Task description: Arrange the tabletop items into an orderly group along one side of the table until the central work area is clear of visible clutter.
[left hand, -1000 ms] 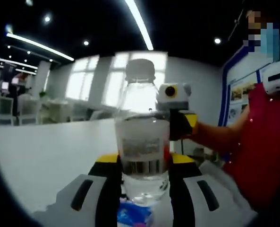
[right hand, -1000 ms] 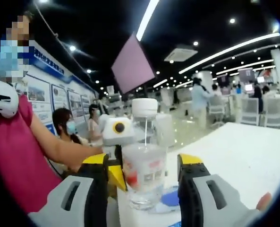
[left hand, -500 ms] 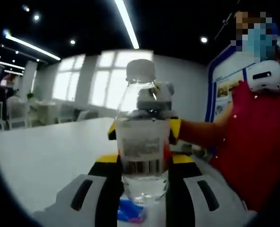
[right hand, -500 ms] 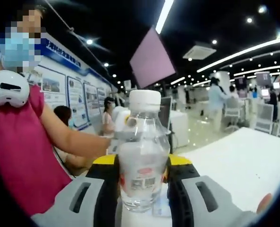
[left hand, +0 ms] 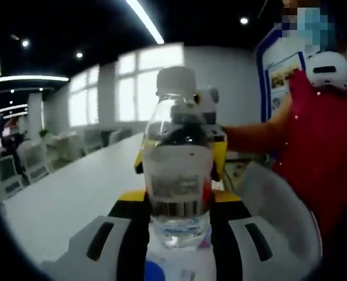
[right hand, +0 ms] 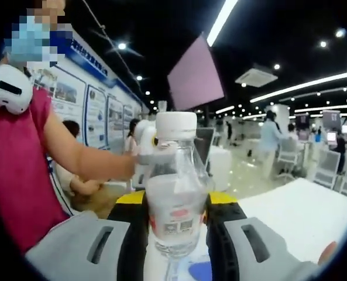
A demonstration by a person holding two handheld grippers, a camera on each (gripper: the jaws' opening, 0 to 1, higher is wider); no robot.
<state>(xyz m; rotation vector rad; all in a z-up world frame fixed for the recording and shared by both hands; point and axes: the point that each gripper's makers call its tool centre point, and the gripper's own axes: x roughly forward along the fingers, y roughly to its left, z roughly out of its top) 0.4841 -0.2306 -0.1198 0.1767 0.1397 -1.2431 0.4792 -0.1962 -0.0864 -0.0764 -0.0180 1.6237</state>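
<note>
Mostly the clear water bottle (left hand: 177, 170) blocks what lies behind it. In the left gripper view it stands upright between the left gripper (left hand: 178, 231) jaws, which press on its lower sides, so that gripper is pinching the bottle. Its base is cut off behind the jaws, and whether it rests on the white tabletop (left hand: 62, 199) or hangs just above it cannot be told. Beyond the bottle, seen partly through the plastic, the other gripper's yellow and black front (left hand: 217, 149) sits close against the far side of the bottle, its jaw tips hidden. A small blue item (left hand: 154, 270) lies under the bottle at the near edge, too cut off to name. Right of the bottle a person in a red top (left hand: 322, 152) reaches an arm toward it.

From the opposite side, the right gripper view shows the same bottle (right hand: 176, 202) with its white cap (right hand: 176, 124), held between the right gripper (right hand: 174, 234) jaws, which close in on its label band and pinch it too. Behind the bottle a white housing (right hand: 145, 153) of the other gripper shows, mostly covered. A blue patch (right hand: 199, 271) lies on the tabletop (right hand: 290, 216) below the bottle. This view also gives wall posters (right hand: 97, 120), a pink hanging panel (right hand: 196, 76), and blurred people and chairs beyond the bottle.
</note>
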